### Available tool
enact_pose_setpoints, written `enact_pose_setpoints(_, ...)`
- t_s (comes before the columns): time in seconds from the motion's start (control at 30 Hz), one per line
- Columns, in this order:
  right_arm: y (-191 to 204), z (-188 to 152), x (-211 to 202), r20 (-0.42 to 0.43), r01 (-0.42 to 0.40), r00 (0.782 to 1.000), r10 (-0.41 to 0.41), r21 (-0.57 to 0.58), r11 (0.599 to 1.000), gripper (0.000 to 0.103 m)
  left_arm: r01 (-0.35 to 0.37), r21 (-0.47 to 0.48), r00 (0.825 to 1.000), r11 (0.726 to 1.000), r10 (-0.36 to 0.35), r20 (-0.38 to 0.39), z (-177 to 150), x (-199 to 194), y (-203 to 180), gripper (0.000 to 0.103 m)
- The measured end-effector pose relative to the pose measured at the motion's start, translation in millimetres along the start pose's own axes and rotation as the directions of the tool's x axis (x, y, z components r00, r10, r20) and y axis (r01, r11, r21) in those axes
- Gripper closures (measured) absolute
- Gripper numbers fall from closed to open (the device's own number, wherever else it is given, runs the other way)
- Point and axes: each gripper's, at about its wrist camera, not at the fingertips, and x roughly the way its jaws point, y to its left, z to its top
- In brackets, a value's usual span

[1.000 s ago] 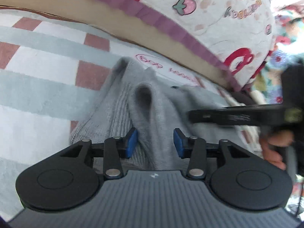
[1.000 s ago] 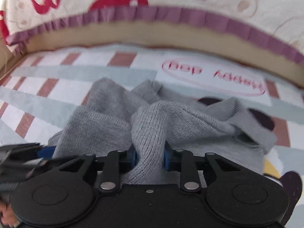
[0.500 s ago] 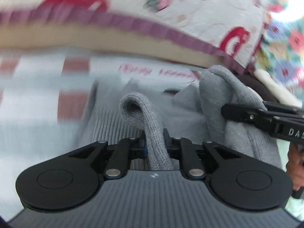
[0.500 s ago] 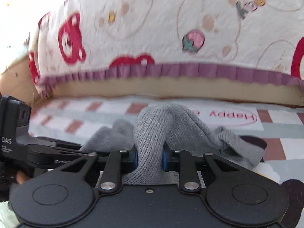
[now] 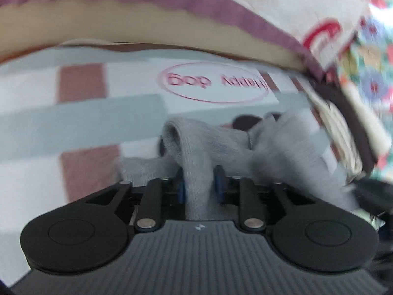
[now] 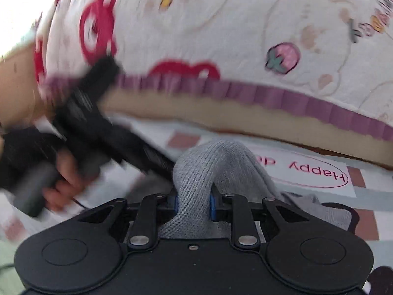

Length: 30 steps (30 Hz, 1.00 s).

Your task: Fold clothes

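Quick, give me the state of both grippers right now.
Left gripper: jaws opening, a fold of the grey knit garment between the pads.
Right gripper: shut on a fold of the same garment.

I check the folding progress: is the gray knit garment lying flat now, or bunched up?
Bunched up. The gray knit garment rises in humps pinched in both the right tongs and the left tongs; no flat, folded shape shows.
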Motion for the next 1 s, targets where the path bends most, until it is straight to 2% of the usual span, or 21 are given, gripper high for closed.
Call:
enact_pose_setpoints(0.03,4,-5,6,-0.021,0.015,1.000,-0.016,-0.023,1.000,0.074,-0.009,-0.021,1.000,1.000,0.009,0.030,-6,-11,3,0.071)
enact_pose_setpoints(0.13,7,-8,11,-0.036,0.007,0.999,-0.009,-0.031,0.999,0.074,-0.093,-0.015,0.988,0.996,0.094,0.125,-24,-52,1,0.054)
enact_pose_setpoints(0.2,9,-9,9,-0.030,0.004,1.000,-0.005,-0.047,0.999,0.074,-0.151,-0.008,0.977,0.988,0.151,0.148,-35,-68,3,0.038)
enact_pose_setpoints(0.3,13,-11,6,-0.020,-0.001,1.000,0.000,-0.069,0.998,0.074,-0.129,-0.058,0.986,0.990,0.134,0.096,-40,-58,22,0.036)
enact_pose_setpoints(0.4,16,-17,3,0.004,0.007,1.000,-0.007,-0.053,0.999,0.073,-0.052,-0.119,0.998,0.992,0.056,0.033,-38,-35,39,0.035)
enact_pose_setpoints(0.43,16,-18,2,0.009,0.005,1.000,-0.004,-0.054,0.999,0.073,-0.031,-0.124,0.999,0.992,0.034,0.022,-36,-26,42,0.036)
enact_pose_setpoints(0.47,16,-20,1,0.014,0.002,1.000,-0.001,-0.054,0.999,0.073,-0.011,-0.119,1.000,0.993,0.012,0.009,-34,-18,42,0.049)
enact_pose_setpoints(0.5,16,-21,0,0.019,-0.002,1.000,0.003,-0.056,0.998,0.072,0.009,-0.103,1.000,0.995,-0.010,-0.006,-32,-11,40,0.099)
enact_pose_setpoints(0.6,11,-24,-5,0.035,-0.016,0.999,0.018,-0.066,0.998,0.071,0.045,-0.027,0.999,0.999,-0.045,-0.025,-18,-2,20,0.097)
enact_pose_setpoints(0.67,6,-26,-15,0.094,0.005,0.996,0.001,-0.057,0.998,0.071,0.067,0.068,0.998,0.995,-0.067,-0.007,-8,-6,-6,0.097)
enact_pose_setpoints(0.83,10,-32,-51,0.281,0.107,0.955,-0.096,-0.024,0.994,0.073,0.157,0.252,0.984,0.955,-0.173,0.043,17,-16,-63,0.097)
enact_pose_setpoints(0.9,16,-30,-52,0.313,0.167,0.937,-0.155,-0.012,0.986,0.073,0.122,0.259,0.991,0.958,-0.131,0.015,28,1,-66,0.097)
enact_pose_setpoints(0.93,18,-28,-45,0.307,0.188,0.935,-0.176,-0.009,0.982,0.073,0.099,0.254,0.995,0.962,-0.101,-0.006,33,12,-66,0.096)
enact_pose_setpoints(0.97,20,-25,-34,0.270,0.194,0.945,-0.185,-0.005,0.981,0.073,0.049,0.241,0.999,0.969,-0.043,-0.029,36,23,-62,0.094)
enact_pose_setpoints(1.0,21,-20,-22,0.209,0.176,0.963,-0.171,-0.004,0.984,0.073,-0.032,0.218,0.997,0.975,0.045,-0.055,36,33,-54,0.095)
